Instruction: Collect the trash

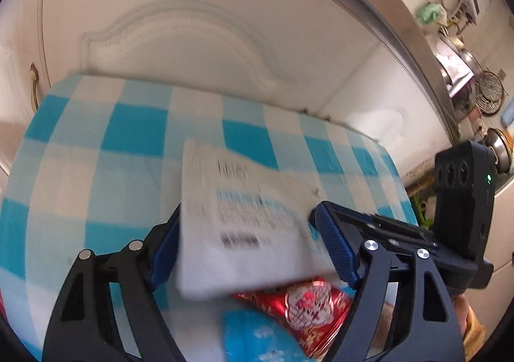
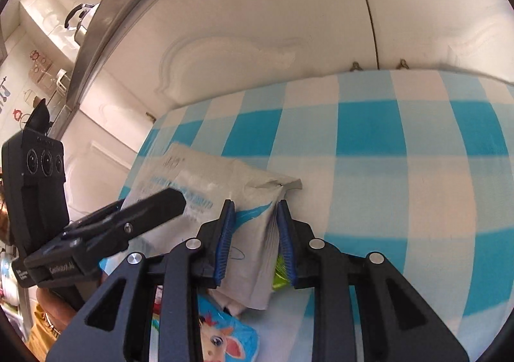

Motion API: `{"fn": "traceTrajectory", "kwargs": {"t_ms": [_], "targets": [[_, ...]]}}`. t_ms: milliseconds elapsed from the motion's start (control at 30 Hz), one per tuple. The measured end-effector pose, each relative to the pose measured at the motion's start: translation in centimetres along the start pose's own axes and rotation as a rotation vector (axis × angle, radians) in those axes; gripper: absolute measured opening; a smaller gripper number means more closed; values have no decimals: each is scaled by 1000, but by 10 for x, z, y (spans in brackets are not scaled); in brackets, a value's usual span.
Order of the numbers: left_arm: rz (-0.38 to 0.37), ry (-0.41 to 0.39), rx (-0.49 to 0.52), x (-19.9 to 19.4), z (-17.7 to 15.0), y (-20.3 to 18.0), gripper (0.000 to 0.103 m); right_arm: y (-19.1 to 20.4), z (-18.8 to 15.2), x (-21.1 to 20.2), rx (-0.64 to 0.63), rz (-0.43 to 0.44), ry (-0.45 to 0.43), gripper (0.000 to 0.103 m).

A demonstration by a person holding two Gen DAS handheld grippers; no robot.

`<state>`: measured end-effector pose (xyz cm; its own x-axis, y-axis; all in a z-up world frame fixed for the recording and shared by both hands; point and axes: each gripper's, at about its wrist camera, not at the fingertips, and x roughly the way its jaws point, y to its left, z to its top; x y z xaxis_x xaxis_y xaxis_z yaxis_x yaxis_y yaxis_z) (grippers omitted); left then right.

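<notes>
White paper bag (image 2: pixel 225 188): crumpled, printed with blue text and a barcode; lies on the worktop, reaching forward and left from the right tongs and between the fingers of the left tongs.
Right tongs (image 2: pixel 255 227): closed on a folded edge of the white paper bag, both blue pads pressed against it.
Left tongs (image 1: pixel 247 227): spread wide around the white paper bag; the left pad lies against the bag's edge, while the right pad (image 1: pixel 334 243) stands at its other side. Whether that pad touches cannot be told, because the bag is blurred in the left wrist view.
Red foil wrapper (image 1: pixel 305 307): patterned in white and gold, under the bag's near end, low between the arms of the left tongs.
Blue packet (image 2: pixel 225 339): printed with a cartoon animal, just behind the right tongs, below the bag.
Green scrap (image 2: pixel 281 268): just beside the right pad of the right tongs, partly hidden by the bag.
Worktop (image 2: pixel 385 153): covered by a blue and white checked cloth, extending ahead of both tongs.
White cabinet door (image 1: pixel 192 34): beyond the worktop's far edge, ahead of both tongs.
</notes>
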<state>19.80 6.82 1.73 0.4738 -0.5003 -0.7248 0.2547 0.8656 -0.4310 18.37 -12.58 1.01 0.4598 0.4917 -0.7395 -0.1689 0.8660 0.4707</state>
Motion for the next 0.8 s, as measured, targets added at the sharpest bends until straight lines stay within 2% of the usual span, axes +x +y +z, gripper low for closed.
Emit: {"fn": "traceTrajectory", "kwargs": {"t_ms": [233, 333, 400, 467, 567, 800], "targets": [[-28, 38, 38, -14, -40, -25, 79, 4, -36, -22, -17, 10, 7, 29], [-65, 66, 17, -25, -58, -24, 79, 5, -53, -34, -16, 11, 8, 29], [-90, 83, 1, -23, -69, -27, 77, 3, -64, -41, -3, 25, 12, 25], [-97, 97, 28, -25, -83, -38, 71, 4, -76, -49, -1, 25, 10, 25], [-96, 102, 54, -31, -101, -50, 70, 7, -94, -64, -14, 0, -1, 25], [-87, 88, 123, -47, -133, -70, 70, 4, -129, -86, 16, 6, -18, 25]]}}
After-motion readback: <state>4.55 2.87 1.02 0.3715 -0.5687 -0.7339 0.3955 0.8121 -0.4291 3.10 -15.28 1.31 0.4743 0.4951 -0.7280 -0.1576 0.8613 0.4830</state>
